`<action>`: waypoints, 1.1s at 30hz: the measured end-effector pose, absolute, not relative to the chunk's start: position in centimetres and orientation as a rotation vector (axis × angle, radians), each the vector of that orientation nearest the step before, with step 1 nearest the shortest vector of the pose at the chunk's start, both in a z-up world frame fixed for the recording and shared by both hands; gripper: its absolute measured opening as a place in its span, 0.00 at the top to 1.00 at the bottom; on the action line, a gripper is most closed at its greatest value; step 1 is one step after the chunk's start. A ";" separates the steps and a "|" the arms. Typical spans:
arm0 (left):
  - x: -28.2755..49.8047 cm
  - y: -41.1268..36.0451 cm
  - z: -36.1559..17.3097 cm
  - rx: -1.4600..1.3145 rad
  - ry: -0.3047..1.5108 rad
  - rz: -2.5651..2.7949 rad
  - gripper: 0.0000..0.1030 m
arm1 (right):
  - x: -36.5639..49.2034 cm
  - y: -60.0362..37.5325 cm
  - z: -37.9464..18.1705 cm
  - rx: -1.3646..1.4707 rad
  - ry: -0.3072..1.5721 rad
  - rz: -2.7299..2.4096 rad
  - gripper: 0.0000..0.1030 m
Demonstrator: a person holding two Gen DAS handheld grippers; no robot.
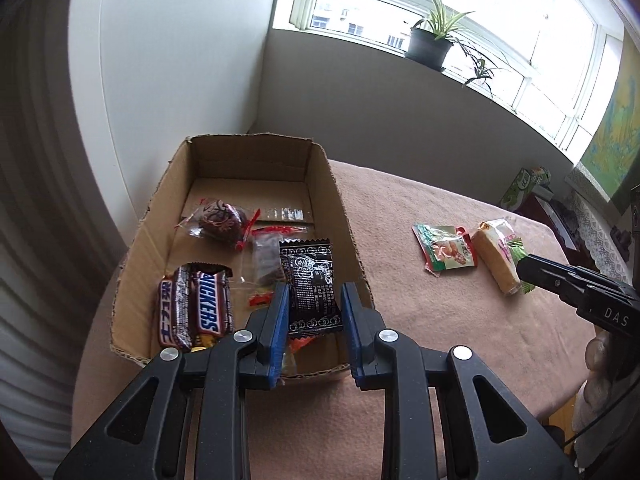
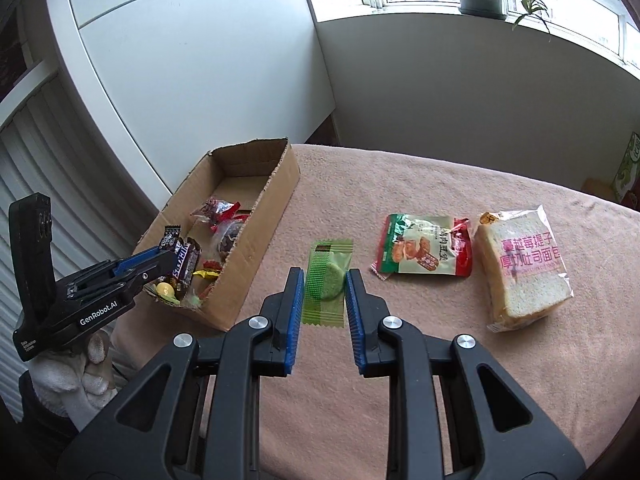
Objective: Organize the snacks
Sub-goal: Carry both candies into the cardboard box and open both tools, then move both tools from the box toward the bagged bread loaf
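Black printed snack packet clenched in left gripper above brown cardboard box | green wafer packet clenched in right gripper, box at ten o'clock | pink tabletop

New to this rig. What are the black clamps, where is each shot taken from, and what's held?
No robot: a person holds one hand-squeezed clamp per hand, each with a camera looking along its fingers. The left camera shows the left gripper shut on a black packet above the box of snacks. The right camera shows the right gripper shut on a green packet above the cloth, where a red-green pouch and bagged bread remain.
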State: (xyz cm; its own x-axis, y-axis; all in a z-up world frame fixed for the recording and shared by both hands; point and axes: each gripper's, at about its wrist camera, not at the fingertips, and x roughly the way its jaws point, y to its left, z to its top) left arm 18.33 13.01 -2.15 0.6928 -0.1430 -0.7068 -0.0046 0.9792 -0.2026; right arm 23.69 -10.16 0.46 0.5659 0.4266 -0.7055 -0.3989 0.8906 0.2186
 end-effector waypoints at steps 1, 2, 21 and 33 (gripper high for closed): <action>18.3 13.7 -2.2 -0.197 0.801 -0.065 0.77 | 24.0 -9.3 0.6 0.027 0.834 0.497 0.79; 18.4 14.3 -2.3 -0.200 0.800 -0.053 0.77 | 24.3 -8.4 0.8 0.017 0.832 0.507 0.79; 19.6 18.2 -3.6 -0.186 0.823 0.002 0.77 | 33.1 5.3 0.1 -0.095 0.878 0.607 0.79; 19.4 18.4 -3.5 -0.179 0.819 0.013 0.68 | 33.1 4.7 1.5 -0.086 0.815 0.571 0.24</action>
State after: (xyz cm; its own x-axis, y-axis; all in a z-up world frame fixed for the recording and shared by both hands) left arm 19.36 18.39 -3.51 0.6840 -0.0579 -0.7271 -0.0805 0.9848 -0.1541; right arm 33.11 4.71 1.49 0.5446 0.4483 -0.7089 -0.5125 0.8469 0.1418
